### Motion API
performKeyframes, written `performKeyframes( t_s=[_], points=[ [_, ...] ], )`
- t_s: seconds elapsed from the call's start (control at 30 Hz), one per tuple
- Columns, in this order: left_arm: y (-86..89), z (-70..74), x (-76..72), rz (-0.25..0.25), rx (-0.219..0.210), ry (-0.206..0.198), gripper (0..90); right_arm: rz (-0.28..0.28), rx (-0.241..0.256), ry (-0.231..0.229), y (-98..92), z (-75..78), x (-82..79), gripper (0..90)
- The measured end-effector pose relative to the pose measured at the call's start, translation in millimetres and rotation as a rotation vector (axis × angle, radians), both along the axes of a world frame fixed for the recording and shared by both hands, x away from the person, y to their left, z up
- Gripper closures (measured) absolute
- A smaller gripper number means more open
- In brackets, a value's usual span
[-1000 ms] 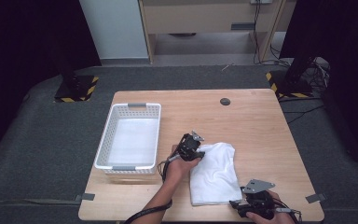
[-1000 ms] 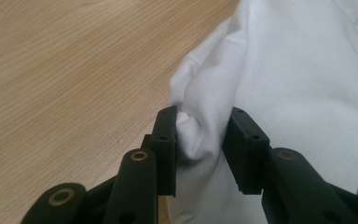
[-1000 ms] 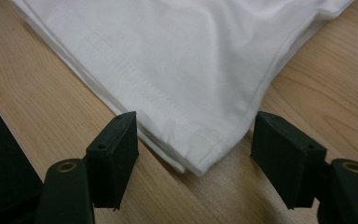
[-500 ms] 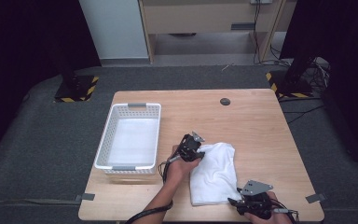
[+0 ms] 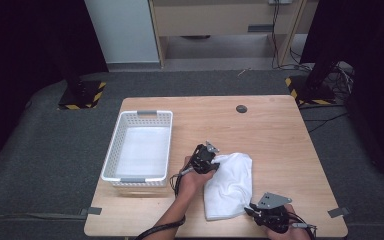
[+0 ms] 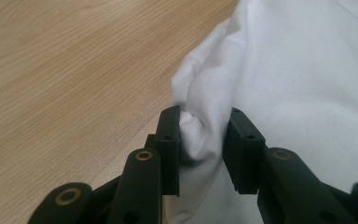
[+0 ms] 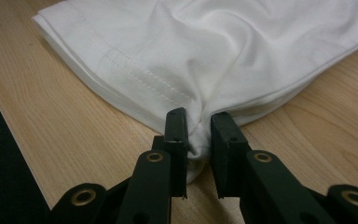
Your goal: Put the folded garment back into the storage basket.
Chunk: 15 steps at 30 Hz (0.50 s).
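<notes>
A folded white cloth point(image 5: 232, 182) lies on the wooden table point(image 5: 280, 140), right of centre near the front. My left gripper point(image 5: 211, 161) sits at the cloth's far left corner, and its jaws are shut on a bunched fold of the cloth point(image 6: 200, 126). My right gripper point(image 5: 252, 209) is at the cloth's near right corner by the table's front edge. In the right gripper view its jaws pinch the layered hem of the cloth point(image 7: 198, 135), which puckers between them.
A white slatted basket point(image 5: 139, 146) stands on the left part of the table, with something white lying flat inside. A small dark round disc point(image 5: 241, 108) sits near the far edge. The table's front edge runs just behind my right gripper.
My right gripper has slid a little leftward and nearer the front edge, with the cloth's near corner in it. The left gripper has stayed in place on the far corner.
</notes>
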<state>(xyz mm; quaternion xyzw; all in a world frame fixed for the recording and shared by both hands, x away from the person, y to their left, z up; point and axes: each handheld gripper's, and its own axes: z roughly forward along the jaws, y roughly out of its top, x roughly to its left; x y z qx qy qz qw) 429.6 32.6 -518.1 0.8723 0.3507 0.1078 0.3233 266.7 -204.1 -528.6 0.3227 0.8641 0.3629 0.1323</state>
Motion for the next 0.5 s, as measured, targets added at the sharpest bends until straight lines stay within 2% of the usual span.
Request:
performKeyframes(
  t_s=[0.23, 0.5],
  points=[
    [-0.5, 0.5, -1.9, 0.002, 0.001, -0.009, 72.4, 0.005, -0.008, -0.016, 1.1, 0.1, 0.3, 80.1],
    [2.3, 1.3, -2.7, 0.008, -0.009, -0.018, 76.5, 0.008, 0.001, -0.005, 0.3, 0.8, 1.1, 80.6]
  ],
)
